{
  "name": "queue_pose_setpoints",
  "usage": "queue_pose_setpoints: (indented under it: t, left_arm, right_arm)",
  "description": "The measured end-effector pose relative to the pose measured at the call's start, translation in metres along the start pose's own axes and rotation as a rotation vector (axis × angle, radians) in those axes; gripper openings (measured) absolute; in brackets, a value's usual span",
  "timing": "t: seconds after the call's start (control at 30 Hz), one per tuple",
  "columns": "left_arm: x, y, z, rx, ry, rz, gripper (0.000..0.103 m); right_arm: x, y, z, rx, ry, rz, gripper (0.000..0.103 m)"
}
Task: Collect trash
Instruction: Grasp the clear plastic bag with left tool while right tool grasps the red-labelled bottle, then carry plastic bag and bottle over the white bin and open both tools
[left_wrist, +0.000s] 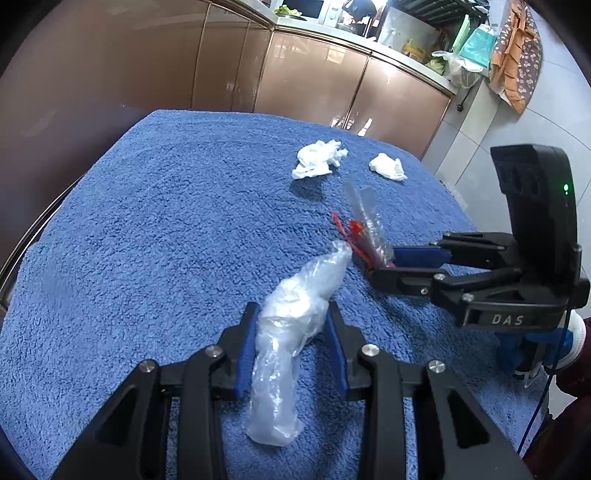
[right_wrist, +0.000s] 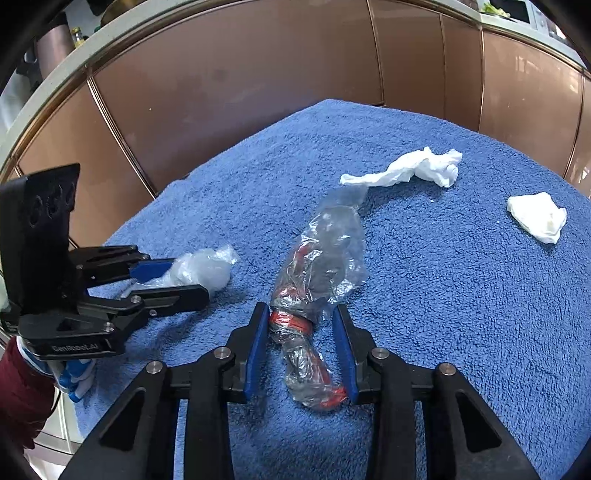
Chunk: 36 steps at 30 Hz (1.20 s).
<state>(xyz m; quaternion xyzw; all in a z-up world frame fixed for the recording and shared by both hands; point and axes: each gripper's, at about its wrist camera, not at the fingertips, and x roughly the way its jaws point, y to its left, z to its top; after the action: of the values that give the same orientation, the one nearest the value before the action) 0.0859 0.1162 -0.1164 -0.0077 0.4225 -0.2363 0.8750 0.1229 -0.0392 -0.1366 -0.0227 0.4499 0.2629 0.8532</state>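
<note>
left hand-held gripper (left_wrist: 291, 332): pinching clear plastic wad (left_wrist: 288, 332) | right hand-held gripper (right_wrist: 301, 343): straddling red-streaked wrapper (right_wrist: 314, 288), contact unclear

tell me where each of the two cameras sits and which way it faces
Left wrist: on the left gripper, looking down along its fingers at a crumpled clear plastic bag on the blue towel; the right gripper reaches in from the right.
Right wrist: on the right gripper, looking down at a clear wrapper with red print; the left gripper and a dark red sleeve show at left.
Shared: both grippers, both plastic pieces, two white crumpled tissues, brown cabinets.
</note>
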Motion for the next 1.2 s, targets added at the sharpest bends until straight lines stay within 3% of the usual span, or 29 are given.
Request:
queue_pose_setpoints:
  t: [0.13, 0.37, 0.6, 0.83, 1.07, 1.2]
  left_arm:
    - [0.000, 0.002, -0.001, -0.016, -0.001, -0.002, 0.033]
    - [0.003, 0.000, 0.001, -0.007, 0.005, 0.023, 0.032]
    - [0.006, -0.005, 0.001, 0.021, 0.013, 0.075, 0.031]
    - [0.009, -0.021, 0.001, 0.091, 0.030, 0.183, 0.031]
    - [-0.015, -0.031, -0.006, 0.010, -0.006, 0.195, 0.030]
    - [-0.039, -0.048, -0.008, 0.019, -0.048, 0.203, 0.030]
  right_arm:
    - [0.000, -0.004, -0.001, 0.013, -0.010, 0.002, 0.025]
    - [-0.015, -0.012, -0.008, 0.043, -0.023, 0.007, 0.022]
    - [-0.066, -0.013, -0.019, 0.072, -0.095, -0.035, 0.022]
    - [-0.129, -0.012, -0.037, 0.094, -0.184, -0.096, 0.022]
    - [-0.186, -0.013, -0.059, 0.102, -0.256, -0.144, 0.022]
    - [-0.212, -0.006, -0.069, 0.095, -0.296, -0.152, 0.022]
